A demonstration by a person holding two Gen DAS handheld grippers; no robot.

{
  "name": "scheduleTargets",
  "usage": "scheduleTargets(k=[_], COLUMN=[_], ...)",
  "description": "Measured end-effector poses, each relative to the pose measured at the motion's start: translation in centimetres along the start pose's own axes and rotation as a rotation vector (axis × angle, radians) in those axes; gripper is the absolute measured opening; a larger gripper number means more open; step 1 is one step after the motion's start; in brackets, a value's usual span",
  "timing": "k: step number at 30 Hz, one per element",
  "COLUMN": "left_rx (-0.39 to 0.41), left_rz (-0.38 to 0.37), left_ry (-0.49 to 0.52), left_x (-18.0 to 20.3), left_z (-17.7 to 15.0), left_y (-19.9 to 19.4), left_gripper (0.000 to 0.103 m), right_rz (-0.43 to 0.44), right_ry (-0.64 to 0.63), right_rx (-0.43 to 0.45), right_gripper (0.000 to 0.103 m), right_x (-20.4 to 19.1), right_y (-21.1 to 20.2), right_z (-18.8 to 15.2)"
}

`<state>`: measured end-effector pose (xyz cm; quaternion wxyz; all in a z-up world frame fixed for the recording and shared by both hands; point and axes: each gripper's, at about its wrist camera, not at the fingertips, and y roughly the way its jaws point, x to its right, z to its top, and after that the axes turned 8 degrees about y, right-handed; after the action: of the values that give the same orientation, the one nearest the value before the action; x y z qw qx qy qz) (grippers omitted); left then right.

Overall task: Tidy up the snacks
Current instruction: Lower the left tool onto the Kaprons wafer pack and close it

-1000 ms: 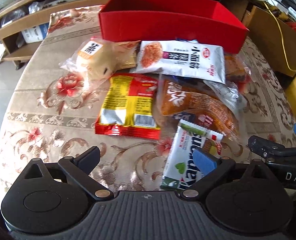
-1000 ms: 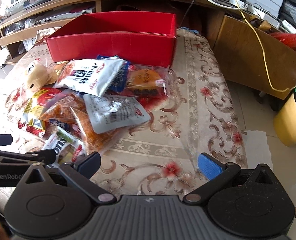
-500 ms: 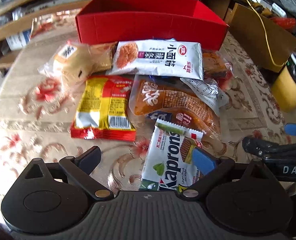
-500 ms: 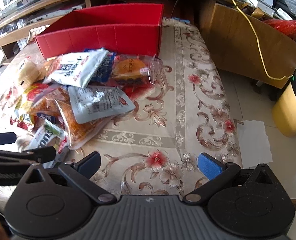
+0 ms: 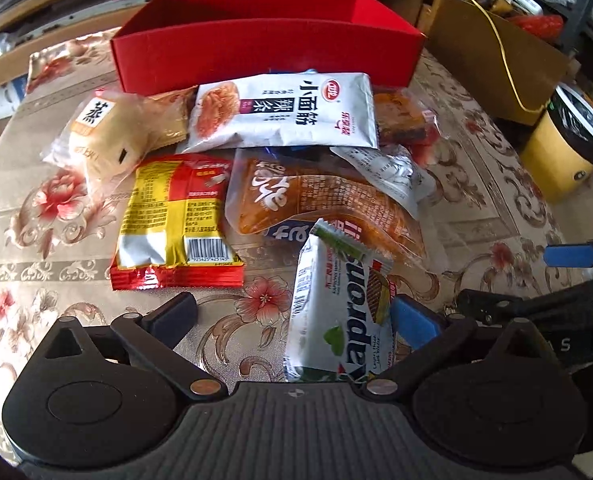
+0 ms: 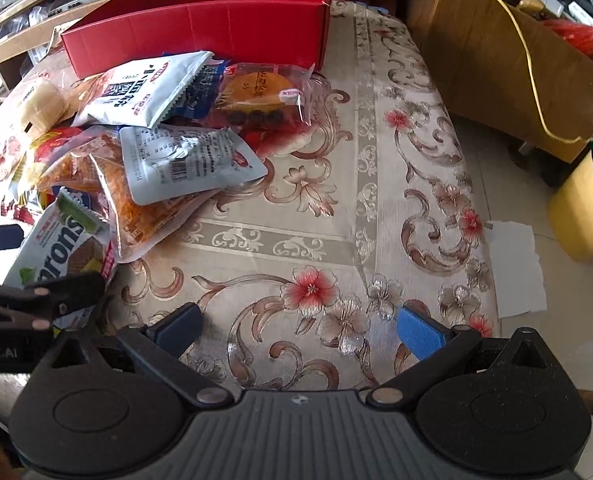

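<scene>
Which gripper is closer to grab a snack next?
Probably the left gripper: it is open with the white Kaprons wafer pack lying between its fingers. The right gripper, also open, has only bare tablecloth ahead.

We see the right claw (image 6: 299, 326) spread wide above a bare flowered stretch of the bench (image 6: 376, 184) near its front edge, holding nothing. The snack pile (image 6: 148, 140) lies toward the bench's left side, a white wafer pack (image 6: 56, 248) nearest us, with part of the left claw (image 6: 56, 292) over its lower end. The red box (image 6: 200, 32) stands at the back edge, touching the pile. A yellow bin (image 6: 588, 204) sits on the floor beyond the right edge.
</scene>
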<state>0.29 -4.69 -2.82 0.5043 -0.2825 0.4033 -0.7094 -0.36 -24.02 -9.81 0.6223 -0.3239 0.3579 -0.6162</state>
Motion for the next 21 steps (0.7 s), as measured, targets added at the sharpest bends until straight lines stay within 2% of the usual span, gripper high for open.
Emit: scheduleTargets(k=[3,11,15,21], left_rx=[-0.002,-0.027,-0.044,-0.054], left_rz=[-0.013,0.009,0.018,0.020], left_ry=[0.036,0.097,0.188,0.174], left_x=[0.5,0.7,1.4,1.0], left_z=[-0.1,0.1,0.1,0.2], left_y=[0.0,0.4,0.3,0.8], left_gripper=[0.103,0.103,0.103,0.103], right_rz=[0.032,0.039,0.039,0.034], right_ry=[0.055,0.057,0.069,0.098], right_rx=[-0.028,-0.015,-0.001,0.018], right_gripper=[0.102,0.102,0.102,0.102], right_x=[0.8,0.8,0.9,0.9], right_y=[0.3,0.4,0.2,0.2], right_z=[0.2,0.1,-0.2,-0.2])
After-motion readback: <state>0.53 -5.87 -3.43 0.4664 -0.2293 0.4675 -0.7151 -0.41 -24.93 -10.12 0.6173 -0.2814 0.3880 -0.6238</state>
